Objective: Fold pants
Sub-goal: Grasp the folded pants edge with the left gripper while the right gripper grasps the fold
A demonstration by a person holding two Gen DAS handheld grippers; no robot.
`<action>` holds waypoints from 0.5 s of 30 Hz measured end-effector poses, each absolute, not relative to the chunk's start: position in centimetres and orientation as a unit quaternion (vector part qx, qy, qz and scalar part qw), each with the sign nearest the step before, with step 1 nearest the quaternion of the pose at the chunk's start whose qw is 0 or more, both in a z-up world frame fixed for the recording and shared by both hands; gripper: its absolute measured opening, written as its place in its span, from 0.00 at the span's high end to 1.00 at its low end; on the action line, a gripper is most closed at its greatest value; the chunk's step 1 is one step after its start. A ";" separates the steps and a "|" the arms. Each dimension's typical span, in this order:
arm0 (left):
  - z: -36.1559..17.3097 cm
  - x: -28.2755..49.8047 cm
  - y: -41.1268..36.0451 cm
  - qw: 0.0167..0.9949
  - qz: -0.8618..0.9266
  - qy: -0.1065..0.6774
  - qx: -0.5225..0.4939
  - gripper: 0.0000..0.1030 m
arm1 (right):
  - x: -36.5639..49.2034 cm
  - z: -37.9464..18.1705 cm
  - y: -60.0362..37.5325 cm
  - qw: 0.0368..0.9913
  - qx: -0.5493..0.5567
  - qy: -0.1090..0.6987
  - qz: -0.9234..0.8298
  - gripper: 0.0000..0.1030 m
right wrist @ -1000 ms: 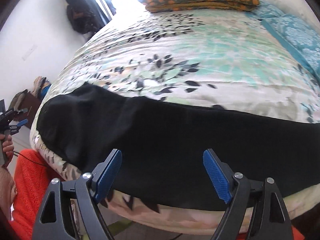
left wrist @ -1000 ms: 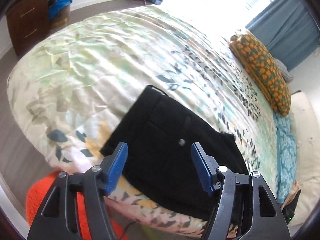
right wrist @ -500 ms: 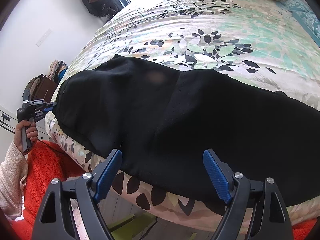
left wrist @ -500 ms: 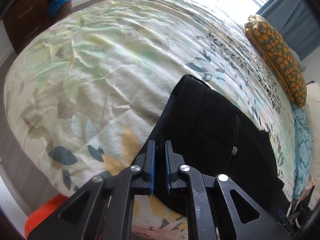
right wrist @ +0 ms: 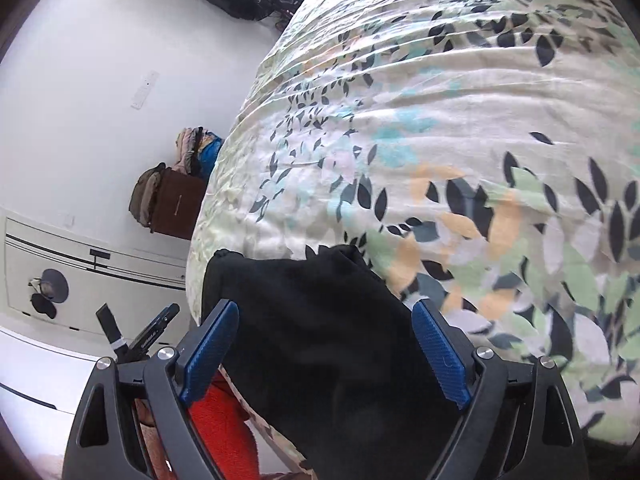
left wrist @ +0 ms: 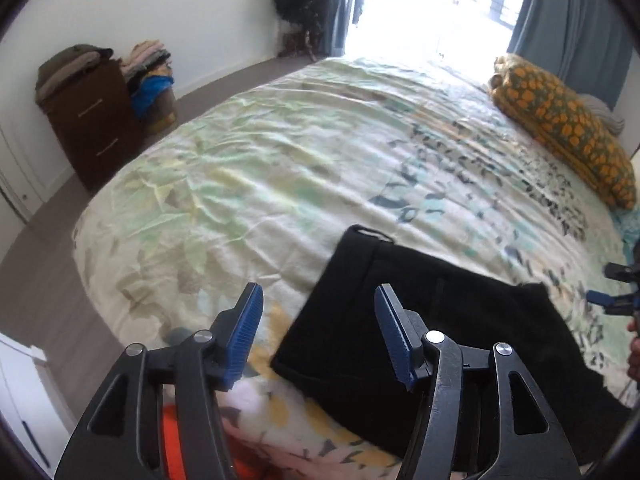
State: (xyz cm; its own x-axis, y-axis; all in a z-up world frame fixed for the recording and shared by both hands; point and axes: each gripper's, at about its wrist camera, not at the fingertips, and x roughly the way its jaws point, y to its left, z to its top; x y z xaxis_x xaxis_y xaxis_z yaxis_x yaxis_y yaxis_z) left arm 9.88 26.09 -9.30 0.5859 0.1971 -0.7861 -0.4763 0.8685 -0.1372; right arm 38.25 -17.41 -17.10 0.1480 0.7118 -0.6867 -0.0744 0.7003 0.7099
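Where the left gripper (left wrist: 316,336) had been pinched shut at the pants' (left wrist: 420,332) edge half a second earlier, its fingers now stood wide and empty. The right gripper (right wrist: 324,356) also hovered wide over the cloth, suggesting a finished fold on the bed (left wrist: 280,160).

Home bedroom; wide bed (left wrist: 280,168) under a leaf-print duvet, orange-patterned pillow (left wrist: 564,128) at its head; brown dresser (left wrist: 94,128) stacked with folded clothes (left wrist: 148,60); blue curtains (left wrist: 572,20) beside a bright window

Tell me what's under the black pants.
The black pants lie on the leaf-print bedspread, at the bed's near edge. The cover shows all around them; whatever sits directly beneath the fabric is hidden. Both grippers, left and right, are open.
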 end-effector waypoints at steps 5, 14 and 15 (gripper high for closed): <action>-14.8 14.3 18.8 0.864 0.058 0.486 -0.116 0.45 | 42.9 -22.9 -13.7 0.622 0.314 0.641 0.321 0.14; -18.2 14.6 18.1 0.844 0.061 0.528 -0.070 0.54 | 43.0 -24.5 -8.3 0.505 0.259 0.693 0.445 0.05; -18.3 14.7 18.1 0.844 0.064 0.528 -0.066 0.54 | 43.4 -24.5 -8.5 0.508 0.266 0.688 0.445 0.05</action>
State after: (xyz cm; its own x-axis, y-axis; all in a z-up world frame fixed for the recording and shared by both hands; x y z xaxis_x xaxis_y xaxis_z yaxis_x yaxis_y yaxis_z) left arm 14.66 18.07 -18.30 0.4339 0.0376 -0.9002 -0.1770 0.9832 -0.0443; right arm 43.38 -8.48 -24.45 -0.3425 0.8177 -0.4626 -0.0855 0.4632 0.8821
